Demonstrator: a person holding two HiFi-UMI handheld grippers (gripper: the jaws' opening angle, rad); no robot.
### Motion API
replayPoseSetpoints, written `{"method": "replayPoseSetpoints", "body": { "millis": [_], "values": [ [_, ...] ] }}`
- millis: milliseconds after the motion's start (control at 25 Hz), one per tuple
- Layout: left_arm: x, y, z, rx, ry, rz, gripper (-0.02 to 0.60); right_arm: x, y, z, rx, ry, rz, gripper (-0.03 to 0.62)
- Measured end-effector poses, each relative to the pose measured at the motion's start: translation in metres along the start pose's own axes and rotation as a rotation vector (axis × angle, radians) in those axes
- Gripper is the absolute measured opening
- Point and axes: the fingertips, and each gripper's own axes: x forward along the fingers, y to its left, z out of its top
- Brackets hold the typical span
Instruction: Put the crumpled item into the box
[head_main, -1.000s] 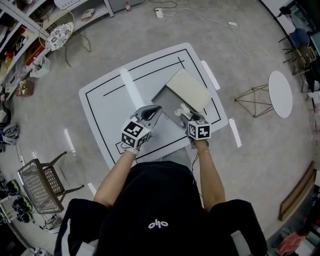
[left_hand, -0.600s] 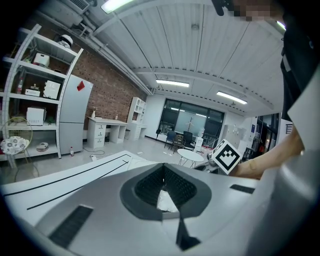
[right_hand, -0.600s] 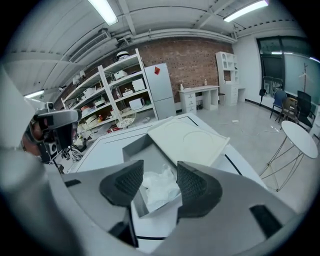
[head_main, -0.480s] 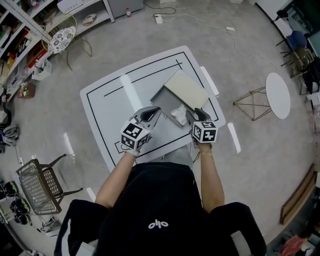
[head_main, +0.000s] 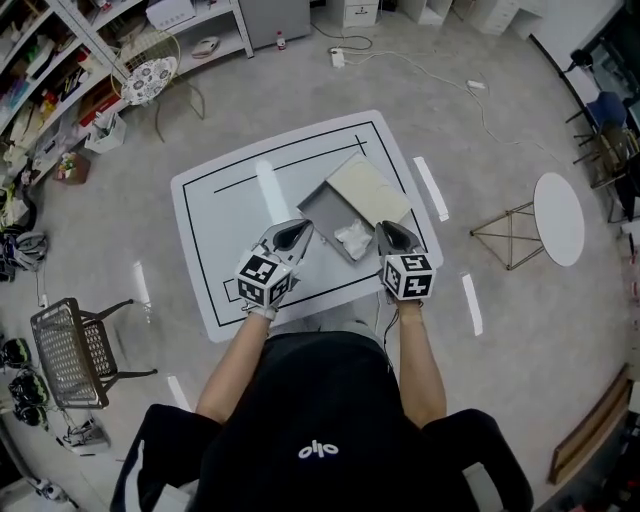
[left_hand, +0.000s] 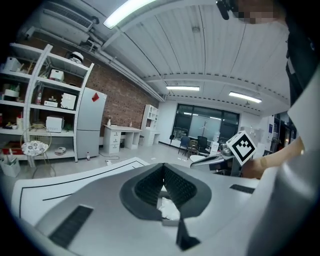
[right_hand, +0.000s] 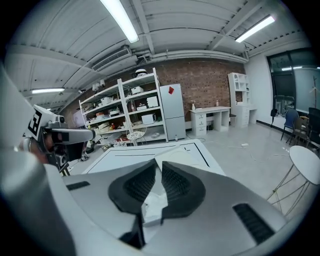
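The crumpled item (head_main: 353, 238) is being contained by the open box (head_main: 322, 208) on the surface (head_main: 220, 212). The right gripper (head_main: 387, 230) is being closed beside the box with nothing between its jaws. The left gripper (head_main: 304, 229) is being held shut and empty.

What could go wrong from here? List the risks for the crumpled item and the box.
1. The crumpled item lies at the near right edge of the box, not in its middle, so it may tip out over the rim.
2. The right gripper, its jaws closing on nothing, is close beside the item and could knock it out.
3. The open lid might pinch the item if shut.
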Motion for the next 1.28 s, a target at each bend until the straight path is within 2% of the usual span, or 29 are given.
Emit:
{"method": "replayPoseSetpoints", "body": {
  "millis": [120,520,720,1280],
  "values": [
    [-0.004,-0.017,0.002,-0.013,-0.012,0.057,0.008,-0.021,-0.01,0.003,0.027,-0.016,0.025,0.009],
    [-0.025,-0.092,0.005,-0.001,-0.055,0.183,0.008,-0.087,-0.021,0.005,0.01,-0.081,0.163,0.009],
    [-0.037,-0.128,0.0,0.017,-0.066,0.229,0.008,-0.117,-0.029,-0.005,0.002,-0.106,0.202,0.009],
    [-0.051,-0.153,0.003,0.055,-0.091,0.283,0.008,-0.151,-0.036,-0.011,-0.046,-0.12,0.242,0.009]
  ]
}}
